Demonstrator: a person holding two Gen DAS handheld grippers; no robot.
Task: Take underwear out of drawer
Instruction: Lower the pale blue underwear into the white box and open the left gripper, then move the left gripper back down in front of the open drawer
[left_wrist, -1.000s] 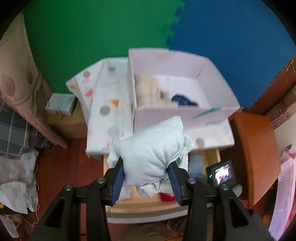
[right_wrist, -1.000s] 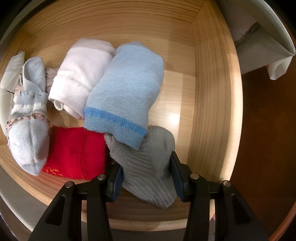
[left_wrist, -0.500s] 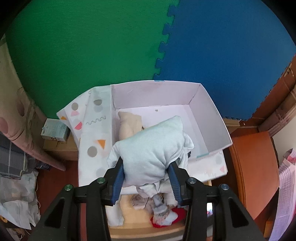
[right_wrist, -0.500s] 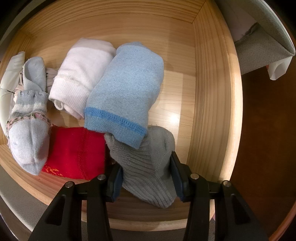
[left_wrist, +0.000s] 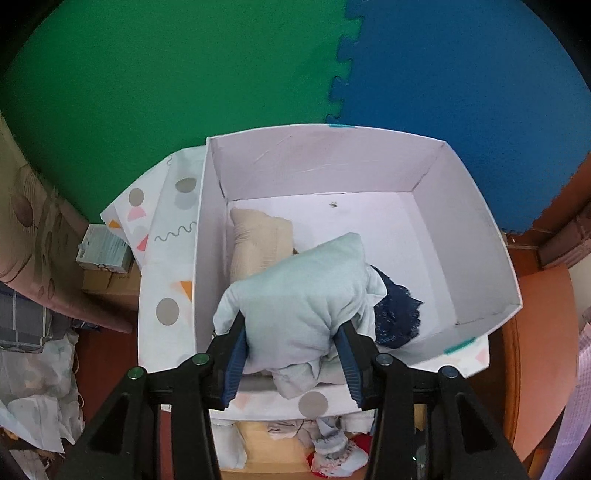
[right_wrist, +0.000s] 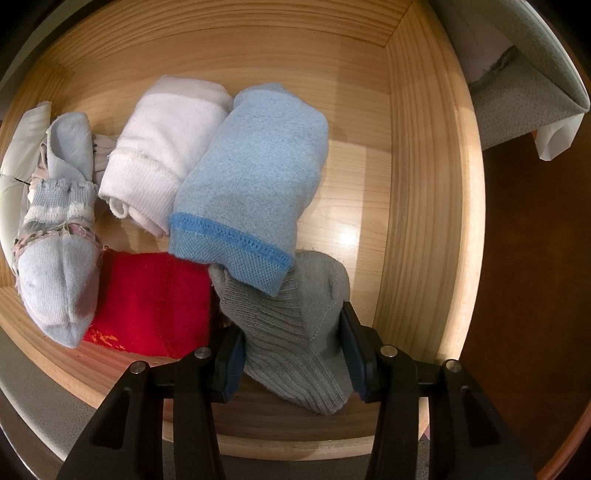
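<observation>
My left gripper (left_wrist: 293, 354) is shut on a pale blue folded underwear piece (left_wrist: 299, 302) and holds it over the near part of a white cardboard box (left_wrist: 476, 236). A beige piece (left_wrist: 258, 243) and a dark navy piece (left_wrist: 397, 314) lie in the box. The wooden drawer (left_wrist: 258, 435) shows below the box. My right gripper (right_wrist: 293, 354) sits low in the drawer (right_wrist: 417, 184), its jaws around a grey ribbed sock (right_wrist: 291, 332). A light blue sock (right_wrist: 251, 184), a white one (right_wrist: 162, 147), a red one (right_wrist: 151, 302) and a pale blue bundle (right_wrist: 62, 240) lie beside it.
A patterned white lid (left_wrist: 166, 266) lies left of the box. Green and blue foam mats (left_wrist: 184, 92) cover the floor behind. A small carton (left_wrist: 103, 251) and piled cloth (left_wrist: 33, 332) stand at the left. A brown wooden surface (left_wrist: 539, 350) is at the right.
My left gripper has carried the pale blue piece up and forward from the drawer to over the box. The right gripper and the socks have not moved.
</observation>
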